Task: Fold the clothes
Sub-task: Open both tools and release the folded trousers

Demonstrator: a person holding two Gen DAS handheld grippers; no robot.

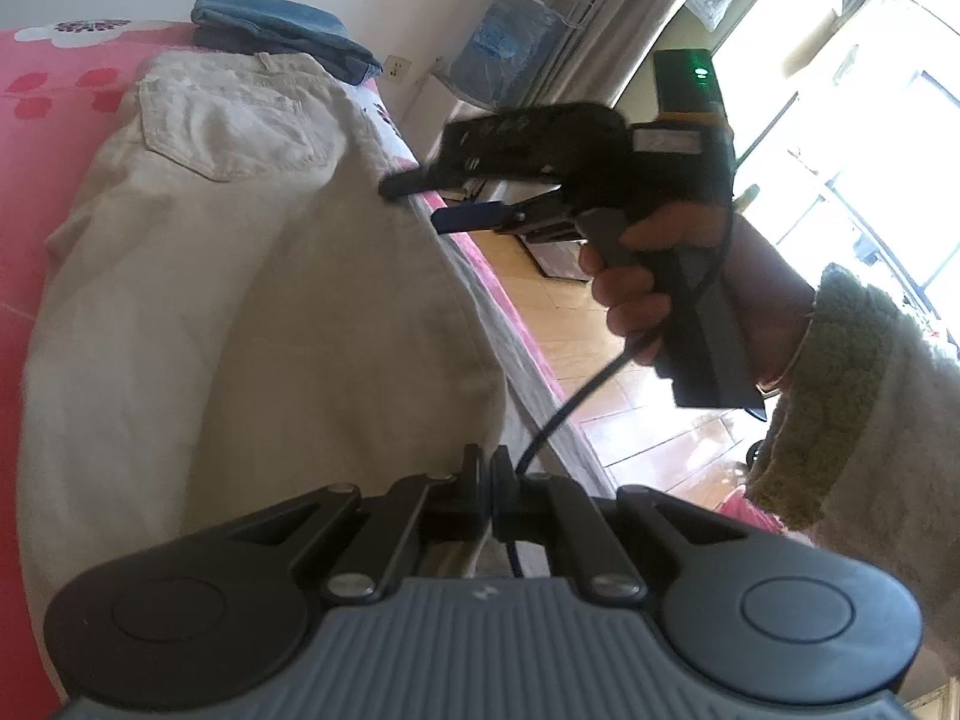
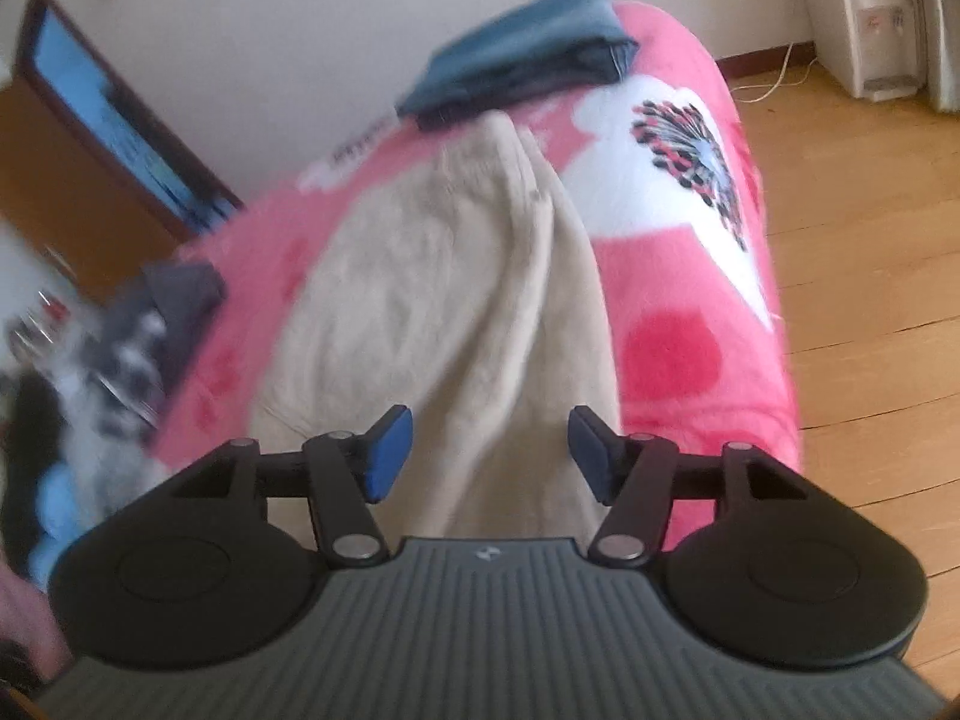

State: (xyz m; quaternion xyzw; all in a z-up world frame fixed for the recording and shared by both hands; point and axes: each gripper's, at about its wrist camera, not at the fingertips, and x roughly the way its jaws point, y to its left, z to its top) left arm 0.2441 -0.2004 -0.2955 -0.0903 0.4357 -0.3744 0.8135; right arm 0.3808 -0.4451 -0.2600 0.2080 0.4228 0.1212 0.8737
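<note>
Cream trousers lie lengthwise on a pink flowered blanket; a back pocket faces up near the waistband. In the right wrist view the trousers run away from me with a fold ridge down the middle. My left gripper is shut at the trousers' near edge; whether cloth is between its fingers is hidden. My right gripper is open above the near end of the trousers, holding nothing. It also shows in the left wrist view, jaws apart beside the trousers' right edge.
Folded blue jeans lie at the far end of the blanket by the wall. The bed edge drops to a wooden floor on the right. A water dispenser stands by the wall. Blurred clutter sits left.
</note>
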